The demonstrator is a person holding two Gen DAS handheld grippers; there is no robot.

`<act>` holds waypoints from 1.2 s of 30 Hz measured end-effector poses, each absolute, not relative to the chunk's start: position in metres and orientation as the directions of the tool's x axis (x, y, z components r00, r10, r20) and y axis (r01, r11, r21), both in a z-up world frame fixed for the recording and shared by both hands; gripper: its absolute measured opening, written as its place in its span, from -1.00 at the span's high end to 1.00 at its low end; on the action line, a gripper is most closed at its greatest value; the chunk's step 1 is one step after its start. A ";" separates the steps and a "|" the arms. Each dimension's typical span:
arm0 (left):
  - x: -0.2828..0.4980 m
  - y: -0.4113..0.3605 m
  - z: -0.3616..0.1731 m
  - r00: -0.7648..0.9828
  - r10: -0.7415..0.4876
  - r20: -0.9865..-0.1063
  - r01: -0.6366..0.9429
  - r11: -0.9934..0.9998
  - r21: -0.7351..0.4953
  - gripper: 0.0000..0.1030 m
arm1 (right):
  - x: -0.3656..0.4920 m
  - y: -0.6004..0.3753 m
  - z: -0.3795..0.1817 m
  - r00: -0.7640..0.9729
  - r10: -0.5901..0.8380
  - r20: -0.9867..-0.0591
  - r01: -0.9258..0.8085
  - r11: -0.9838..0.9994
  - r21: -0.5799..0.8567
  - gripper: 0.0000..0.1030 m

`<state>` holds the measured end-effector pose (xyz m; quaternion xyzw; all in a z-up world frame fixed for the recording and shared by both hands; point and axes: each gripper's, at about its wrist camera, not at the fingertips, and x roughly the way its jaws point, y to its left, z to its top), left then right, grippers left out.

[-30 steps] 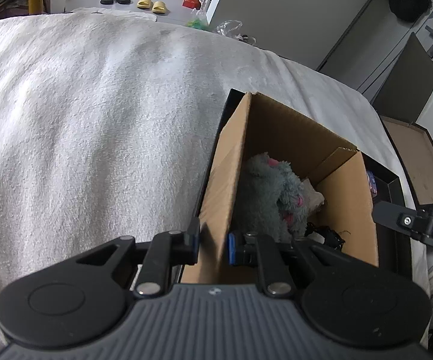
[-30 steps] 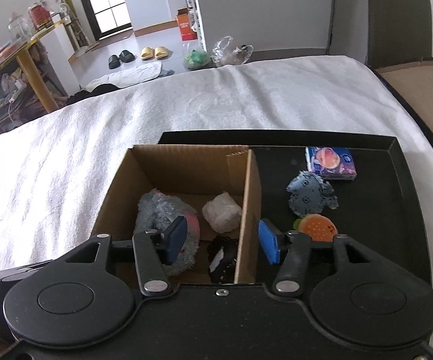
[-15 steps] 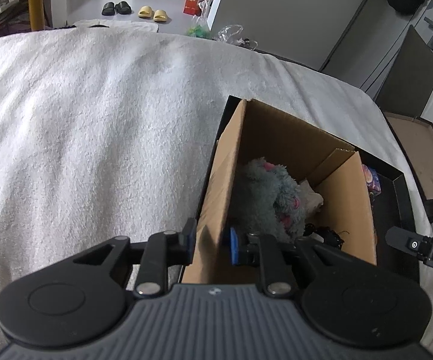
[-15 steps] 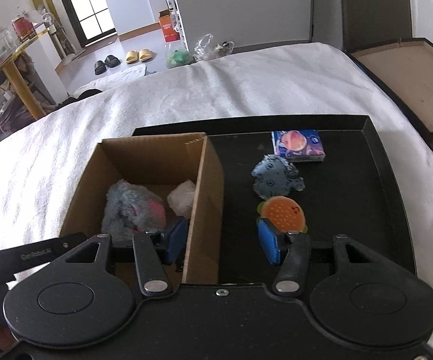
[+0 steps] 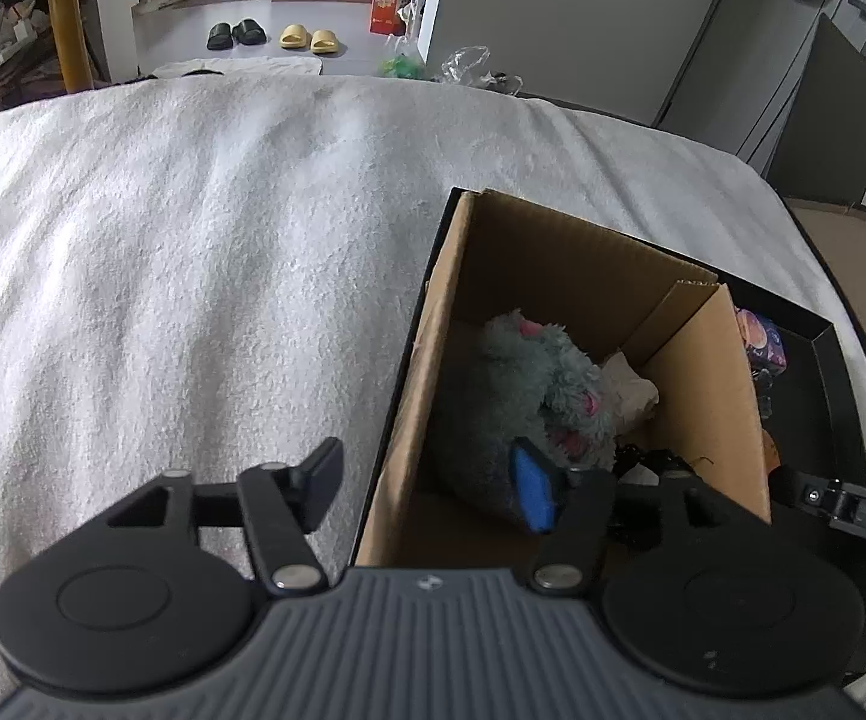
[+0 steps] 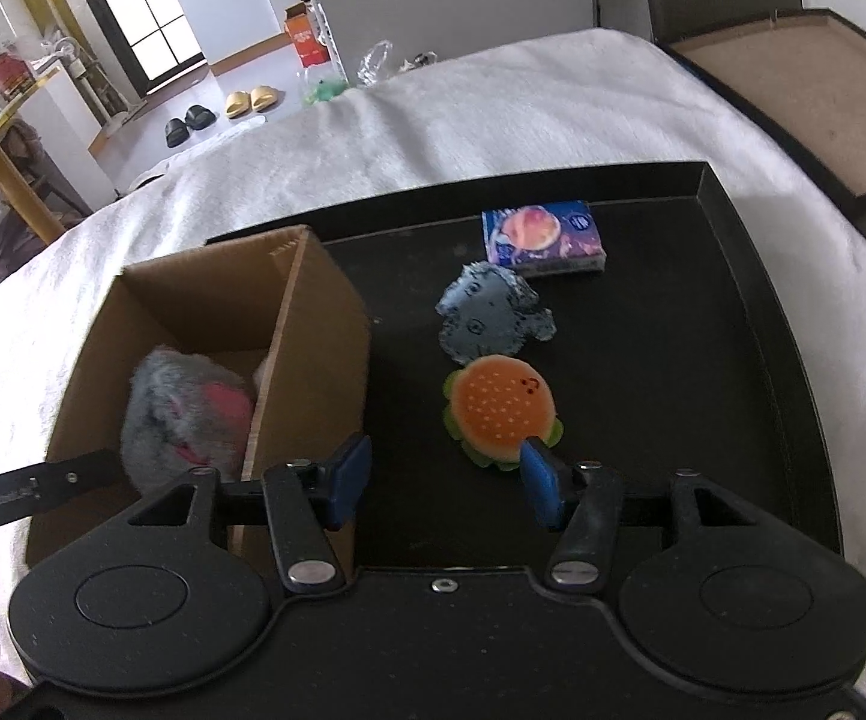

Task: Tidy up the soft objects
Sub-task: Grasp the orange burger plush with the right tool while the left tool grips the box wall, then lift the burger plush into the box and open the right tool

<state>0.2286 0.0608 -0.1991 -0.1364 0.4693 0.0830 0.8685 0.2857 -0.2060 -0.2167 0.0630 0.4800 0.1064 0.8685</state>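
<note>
A cardboard box [image 5: 715, 372] [image 6: 318, 324] stands on the left of a black tray [image 6: 733, 312]. Inside lie a grey and pink plush toy [image 5: 529, 384] [image 6: 186, 408], a white crumpled item [image 5: 631, 387] and a black item [image 5: 643, 459]. On the tray lie a burger plush [image 6: 502, 411], a grey-blue plush [image 6: 490, 318] and a blue tissue pack [image 6: 544, 237]. My left gripper [image 5: 426, 480] is open, its fingers either side of the box's left wall. My right gripper [image 6: 442, 477] is open and empty, just in front of the burger plush.
The tray rests on a white blanket [image 5: 192, 276] that covers the bed. A brown panel in a dark frame [image 6: 793, 96] lies at the right of the bed. Slippers [image 5: 306, 39] and an orange carton [image 5: 387, 9] are on the floor beyond.
My left gripper has opened from around the box's left wall. My right gripper has moved right, from astride the box's right wall to in front of the burger plush.
</note>
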 end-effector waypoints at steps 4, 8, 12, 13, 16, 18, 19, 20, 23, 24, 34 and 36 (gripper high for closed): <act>0.232 0.053 -0.200 0.548 0.039 -0.836 -0.268 0.955 -0.131 -0.40 | 0.294 -0.213 -0.231 0.501 0.249 -0.829 -0.122 0.968 0.217 -0.21; 0.238 0.046 -0.203 0.538 0.057 -0.841 -0.264 0.959 -0.104 -0.47 | 0.303 -0.219 -0.242 0.493 0.251 -0.833 -0.124 0.968 0.219 -0.32; 0.243 0.040 -0.204 0.531 0.071 -0.844 -0.257 0.963 -0.081 -0.50 | 0.310 -0.224 -0.253 0.479 0.261 -0.838 -0.129 0.965 0.226 -0.33; 0.244 0.039 -0.205 0.530 0.075 -0.845 -0.256 0.964 -0.076 -0.50 | 0.312 -0.225 -0.255 0.477 0.260 -0.840 -0.132 0.966 0.224 -0.33; 0.248 0.035 -0.209 0.519 0.090 -0.850 -0.256 0.965 -0.054 -0.50 | 0.317 -0.226 -0.263 0.470 0.264 -0.842 -0.140 0.964 0.225 -0.33; 0.251 0.033 -0.210 0.513 0.093 -0.853 -0.257 0.965 -0.049 -0.51 | 0.320 -0.226 -0.266 0.467 0.270 -0.842 -0.145 0.963 0.228 -0.33; 0.252 0.033 -0.211 0.511 0.095 -0.854 -0.258 0.965 -0.047 -0.51 | 0.320 -0.225 -0.267 0.466 0.275 -0.841 -0.152 0.961 0.230 -0.33; 0.252 0.032 -0.211 0.511 0.099 -0.854 -0.259 0.965 -0.043 -0.51 | 0.321 -0.224 -0.268 0.467 0.283 -0.838 -0.163 0.959 0.233 -0.33; 0.254 0.030 -0.212 0.510 0.106 -0.854 -0.257 0.966 -0.034 -0.51 | 0.323 -0.222 -0.271 0.469 0.304 -0.829 -0.183 0.952 0.246 -0.31; 0.255 0.029 -0.213 0.508 0.108 -0.855 -0.258 0.966 -0.031 -0.51 | 0.323 -0.222 -0.273 0.467 0.303 -0.830 -0.184 0.952 0.244 -0.17; 0.257 0.027 -0.214 0.506 0.101 -0.857 -0.253 0.967 -0.036 -0.51 | 0.320 -0.231 -0.265 0.469 0.300 -0.831 -0.169 0.954 0.249 0.26; 0.255 0.028 -0.212 0.511 0.098 -0.854 -0.254 0.966 -0.041 -0.51 | 0.319 -0.231 -0.261 0.476 0.298 -0.827 -0.168 0.954 0.248 0.26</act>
